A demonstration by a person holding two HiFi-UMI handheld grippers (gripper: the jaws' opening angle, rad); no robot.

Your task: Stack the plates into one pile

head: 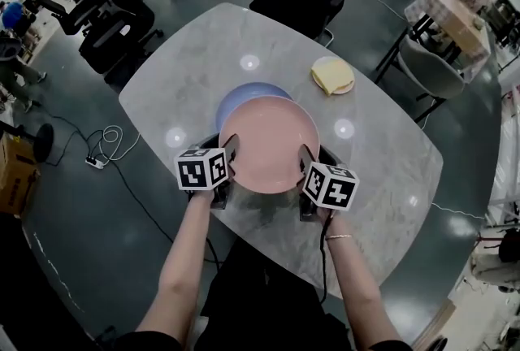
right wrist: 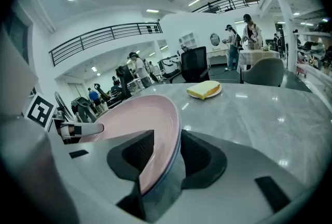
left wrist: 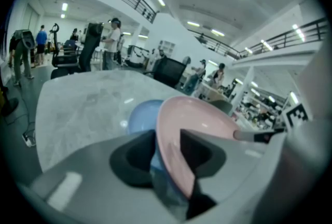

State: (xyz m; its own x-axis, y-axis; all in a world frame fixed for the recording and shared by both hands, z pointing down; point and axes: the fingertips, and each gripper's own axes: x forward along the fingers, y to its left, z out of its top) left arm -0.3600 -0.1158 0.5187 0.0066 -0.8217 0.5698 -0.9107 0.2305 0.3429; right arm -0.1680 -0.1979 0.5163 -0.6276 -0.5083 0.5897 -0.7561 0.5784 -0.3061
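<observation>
Pink plate [head: 268, 142], gripped at opposite rim edges by left gripper [head: 230, 158] and right gripper [head: 305, 161]. It overlaps the near part of the blue plate [head: 242, 94] on the table [head: 183, 77].

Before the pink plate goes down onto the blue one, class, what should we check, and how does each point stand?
1. Left gripper grips the pink plate at its rim: ok.
2. Right gripper grips the opposite rim: ok.
3. Pink plate centred over the blue plate: not ok, the blue plate shows beyond its far-left edge.
4. Pink plate level: cannot tell.
5. Small plate with the yellow slab stands apart from both: ok.
</observation>
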